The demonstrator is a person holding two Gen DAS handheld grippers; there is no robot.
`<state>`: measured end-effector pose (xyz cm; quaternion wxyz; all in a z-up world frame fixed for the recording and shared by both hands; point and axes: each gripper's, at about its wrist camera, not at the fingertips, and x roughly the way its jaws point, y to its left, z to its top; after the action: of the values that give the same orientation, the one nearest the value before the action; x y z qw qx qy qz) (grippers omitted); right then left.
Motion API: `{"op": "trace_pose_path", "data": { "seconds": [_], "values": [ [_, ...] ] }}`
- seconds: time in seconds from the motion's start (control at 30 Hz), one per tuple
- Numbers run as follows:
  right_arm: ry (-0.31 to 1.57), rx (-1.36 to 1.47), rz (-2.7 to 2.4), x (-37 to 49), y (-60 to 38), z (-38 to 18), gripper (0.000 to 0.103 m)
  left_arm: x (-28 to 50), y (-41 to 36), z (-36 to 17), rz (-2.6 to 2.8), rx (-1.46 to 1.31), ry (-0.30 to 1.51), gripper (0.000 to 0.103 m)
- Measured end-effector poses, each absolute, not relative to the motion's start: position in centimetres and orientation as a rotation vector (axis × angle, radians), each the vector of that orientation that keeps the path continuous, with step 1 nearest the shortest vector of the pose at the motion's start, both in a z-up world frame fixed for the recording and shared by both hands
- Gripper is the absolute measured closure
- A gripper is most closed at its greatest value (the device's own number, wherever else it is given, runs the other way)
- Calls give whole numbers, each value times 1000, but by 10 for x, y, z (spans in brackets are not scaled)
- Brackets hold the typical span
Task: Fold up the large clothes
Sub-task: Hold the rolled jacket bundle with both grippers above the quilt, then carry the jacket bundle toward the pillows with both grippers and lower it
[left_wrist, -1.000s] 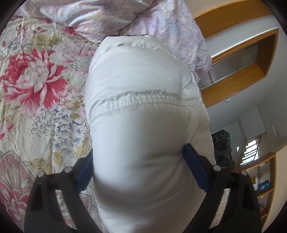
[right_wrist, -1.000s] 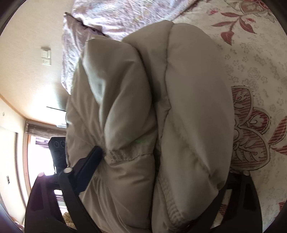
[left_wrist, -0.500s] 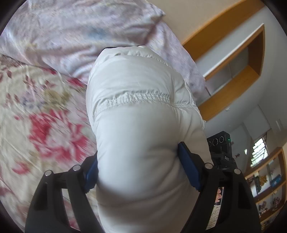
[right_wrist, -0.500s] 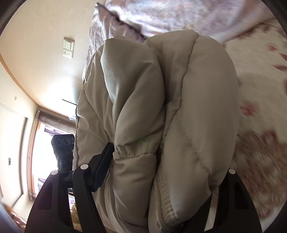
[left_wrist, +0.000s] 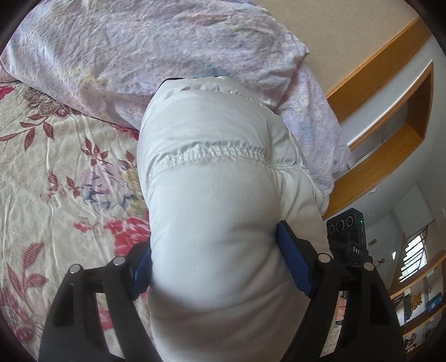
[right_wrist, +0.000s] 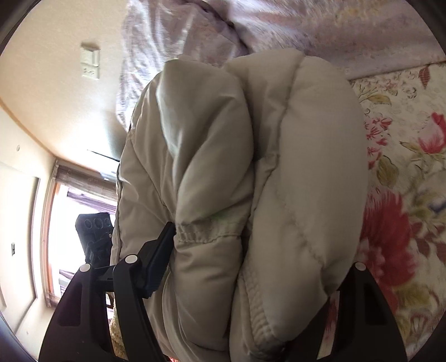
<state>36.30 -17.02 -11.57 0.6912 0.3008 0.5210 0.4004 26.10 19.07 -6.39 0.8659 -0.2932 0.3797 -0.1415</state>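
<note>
Gripping hard on both sides, and this is the risky part! Take the pillow (left_wrist: 156, 55) at the head of the bed as our marker. On the left, the left gripper (left_wrist: 220, 264) has its blue pads (left_wrist: 292, 261) squeezed into a fat roll of the white jacket (left_wrist: 217, 195), jaws wide but clearly clamped on the padding, the roll held up off the bedspread (left_wrist: 55, 172) and its far end reaching just short of the pillow. That filling is slippery and springy; if the grip sits only on puffed air, the roll could squirt out and the fold would fall open.

Moving right, the right gripper (right_wrist: 251, 256) clamps a doubled bundle of the same jacket (right_wrist: 251, 167), two thick lobes stacked side by side, also just this side of the pillow (right_wrist: 306, 25). Only the near pad (right_wrist: 159, 256) shows; the far one is buried under fabric. The worry here is that the outer lobe bulges past the jaw and may peel free, dragging the layers apart. And if the hands drift unevenly toward the pillow, the fold lands skewed or bunches against it.
</note>
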Motion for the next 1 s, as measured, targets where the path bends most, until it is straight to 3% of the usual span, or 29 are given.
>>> {"op": "trace_pose_path", "data": {
  "seconds": [0.7,0.93,1.0],
  "values": [
    [1203,736,808,369,-176,-127,32,281,186,-76,-244,-558,810,22],
    [1182,685,705,366,-178,-118,10,276,188,-76,-220,-554,807,15],
    [1163,647,662,362,-183,-108,10,272,189,-72,-202,-537,801,13]
  ]
}}
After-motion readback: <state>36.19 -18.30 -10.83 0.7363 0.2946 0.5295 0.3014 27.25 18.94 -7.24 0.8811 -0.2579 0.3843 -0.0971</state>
